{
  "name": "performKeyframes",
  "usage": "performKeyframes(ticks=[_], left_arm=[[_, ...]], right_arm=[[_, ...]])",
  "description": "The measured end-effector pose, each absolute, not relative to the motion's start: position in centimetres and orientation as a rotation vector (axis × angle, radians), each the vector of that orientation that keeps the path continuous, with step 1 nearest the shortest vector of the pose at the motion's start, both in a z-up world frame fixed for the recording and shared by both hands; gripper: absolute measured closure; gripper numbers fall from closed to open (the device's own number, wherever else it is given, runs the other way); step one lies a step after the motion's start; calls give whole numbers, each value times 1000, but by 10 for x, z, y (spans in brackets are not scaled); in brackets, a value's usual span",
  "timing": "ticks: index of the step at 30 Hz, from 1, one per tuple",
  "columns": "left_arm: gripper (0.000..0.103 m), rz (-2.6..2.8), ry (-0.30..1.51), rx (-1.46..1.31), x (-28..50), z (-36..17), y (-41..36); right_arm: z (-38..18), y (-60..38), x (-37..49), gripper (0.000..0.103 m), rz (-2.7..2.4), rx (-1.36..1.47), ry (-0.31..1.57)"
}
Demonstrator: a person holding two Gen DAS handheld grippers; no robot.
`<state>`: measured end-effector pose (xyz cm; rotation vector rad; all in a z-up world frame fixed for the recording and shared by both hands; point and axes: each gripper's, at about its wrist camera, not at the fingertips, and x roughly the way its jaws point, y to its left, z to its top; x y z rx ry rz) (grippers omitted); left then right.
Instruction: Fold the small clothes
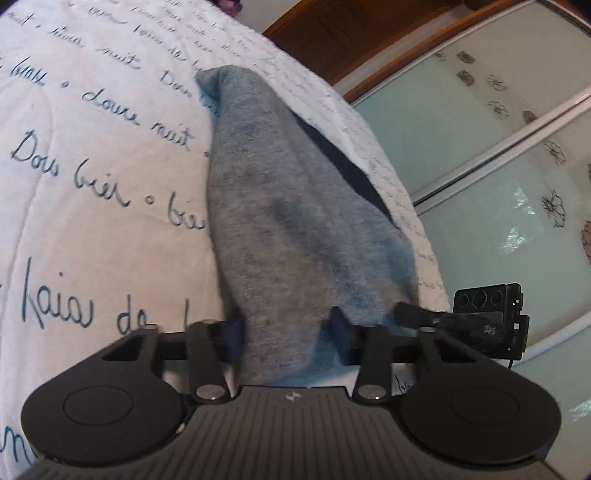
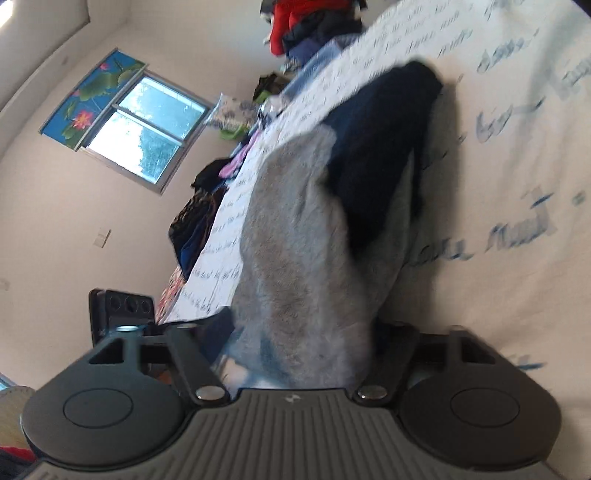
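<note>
Both sets of fingers are clamped on the grey garment (image 1: 280, 229), left gripper (image 1: 286, 332) and right gripper (image 2: 299, 332), stretching it forward over the bed (image 1: 92, 155) near its edge.

Garment (image 1: 280, 206) stretched between left gripper (image 1: 288, 332) and right gripper (image 2: 299, 339), lifted over bed (image 1: 92, 147). Far end of garment touching bed cover. Pile of clothes (image 2: 306, 26) along far edge of bed. Sliding doors (image 1: 498, 147) beside bed. Window (image 2: 147, 129) on wall behind clothes.
</note>
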<state>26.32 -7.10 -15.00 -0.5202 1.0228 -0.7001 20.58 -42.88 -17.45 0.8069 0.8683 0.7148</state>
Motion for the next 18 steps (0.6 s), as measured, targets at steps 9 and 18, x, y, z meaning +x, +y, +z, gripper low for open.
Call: performKeyframes(ticks=[9, 18], left_arm=[[91, -631, 961, -497, 256, -130, -52], [94, -567, 948, -420, 243, -113, -29]], right_arm=[[-171, -398, 205, 82, 646, 790, 864], [-151, -390, 185, 83, 668, 722, 843]])
